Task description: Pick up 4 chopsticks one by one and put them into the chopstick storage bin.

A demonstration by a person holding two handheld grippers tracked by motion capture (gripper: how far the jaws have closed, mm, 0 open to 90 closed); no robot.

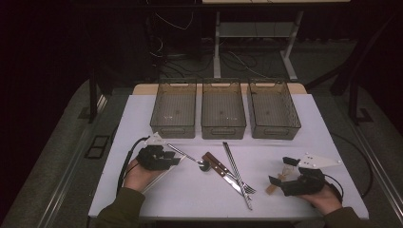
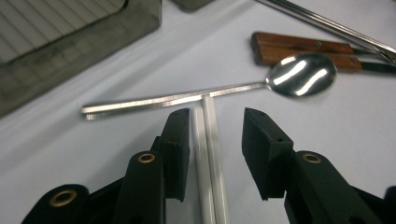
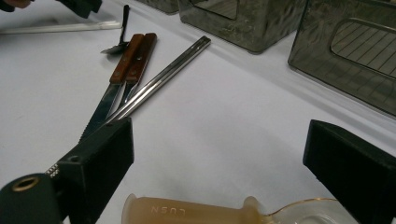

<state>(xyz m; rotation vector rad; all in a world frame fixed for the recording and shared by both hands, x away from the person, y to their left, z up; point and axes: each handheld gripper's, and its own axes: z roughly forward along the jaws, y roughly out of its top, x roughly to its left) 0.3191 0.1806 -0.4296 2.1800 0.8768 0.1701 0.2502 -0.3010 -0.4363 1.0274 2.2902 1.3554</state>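
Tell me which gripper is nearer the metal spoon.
Left. The left gripper is right beside the metal spoon, jaws pointing at its handle. The right gripper sits far across the table, beyond the knives and forks.

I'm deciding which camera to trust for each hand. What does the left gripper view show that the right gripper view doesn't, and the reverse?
Left gripper view: the left tongs up close, open, their pads either side of two white sticks without pressing them.
Right gripper view: the right tongs, wide open, with an amber plastic spoon lying between them.
Both: the metal spoon, the wooden handles, the steel chopsticks and grey bins. The white sticks also appear far off in the right gripper view.
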